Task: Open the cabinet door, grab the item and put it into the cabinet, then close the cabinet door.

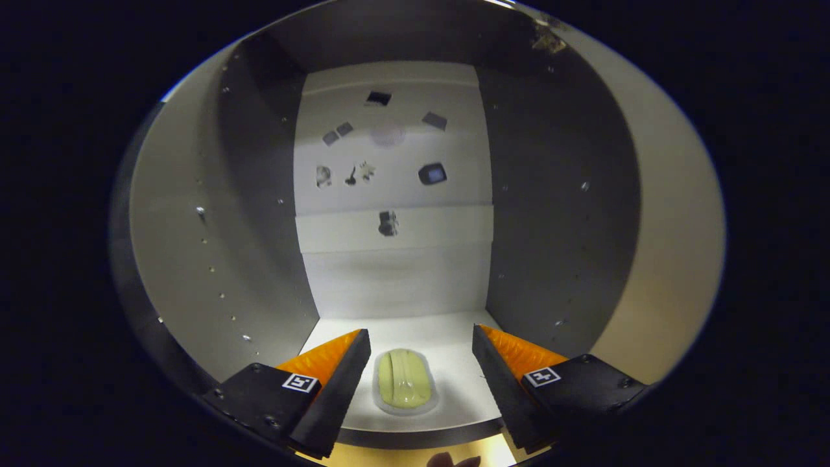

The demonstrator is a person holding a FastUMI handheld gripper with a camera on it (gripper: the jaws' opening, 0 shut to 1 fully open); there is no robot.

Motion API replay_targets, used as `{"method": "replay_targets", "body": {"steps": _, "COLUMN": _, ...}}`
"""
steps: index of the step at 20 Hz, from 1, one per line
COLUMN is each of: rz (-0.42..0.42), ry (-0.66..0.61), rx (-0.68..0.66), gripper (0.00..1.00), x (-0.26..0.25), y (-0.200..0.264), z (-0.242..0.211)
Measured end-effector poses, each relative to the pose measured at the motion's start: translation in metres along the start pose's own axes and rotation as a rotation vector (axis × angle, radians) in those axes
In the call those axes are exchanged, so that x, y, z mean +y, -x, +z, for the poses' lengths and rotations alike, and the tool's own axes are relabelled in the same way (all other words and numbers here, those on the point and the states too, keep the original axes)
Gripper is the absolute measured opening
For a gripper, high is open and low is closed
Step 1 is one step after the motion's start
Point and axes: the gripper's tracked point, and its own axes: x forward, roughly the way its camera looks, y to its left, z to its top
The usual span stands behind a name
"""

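I am looking into the open cabinet (pixel 259 214), with its grey side walls to either side and a white back wall ahead. The item, a pale green oblong piece in a clear wrapper (pixel 405 381), lies on the white cabinet floor near the front edge. My gripper (pixel 421 344) is open, its orange-and-black fingers (pixel 337 363) standing wide apart on either side of the item without touching it. Nothing is pressed between the fingers.
The cabinet's back wall (pixel 395 162) carries several small dark stickers and a horizontal ledge strip. The cabinet's front edge (pixel 415 436) runs just below the item. A cream-coloured panel (pixel 668 246) stands to the right of the opening.
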Motion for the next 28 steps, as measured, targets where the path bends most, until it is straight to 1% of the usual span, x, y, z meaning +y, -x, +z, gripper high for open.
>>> {"method": "replay_targets", "body": {"steps": 4, "rz": -0.004, "ry": 0.007, "rx": -0.115, "gripper": 0.99, "x": -0.001, "y": 0.064, "z": 0.039}}
{"method": "replay_targets", "body": {"steps": 7, "rz": -0.009, "ry": 0.025, "rx": -0.19, "gripper": 0.99, "x": -0.004, "y": 0.117, "z": 0.059}}
{"method": "replay_targets", "body": {"steps": 13, "rz": -0.035, "ry": 0.05, "rx": -0.309, "gripper": 0.99, "x": -0.021, "y": 0.226, "z": 0.084}}
{"method": "replay_targets", "body": {"steps": 19, "rz": -0.055, "ry": 0.036, "rx": -0.366, "gripper": 0.98, "x": -0.045, "y": 0.331, "z": 0.096}}
{"method": "replay_targets", "body": {"steps": 24, "rz": -0.107, "ry": 0.07, "rx": -0.418, "gripper": 0.98, "x": -0.084, "y": 0.398, "z": 0.109}}
{"method": "replay_targets", "body": {"steps": 26, "rz": -0.151, "ry": 0.104, "rx": -0.439, "gripper": 0.97, "x": -0.107, "y": 0.419, "z": 0.112}}
{"method": "replay_targets", "body": {"steps": 28, "rz": -0.19, "ry": 0.104, "rx": -0.437, "gripper": 0.97, "x": -0.13, "y": 0.44, "z": 0.109}}
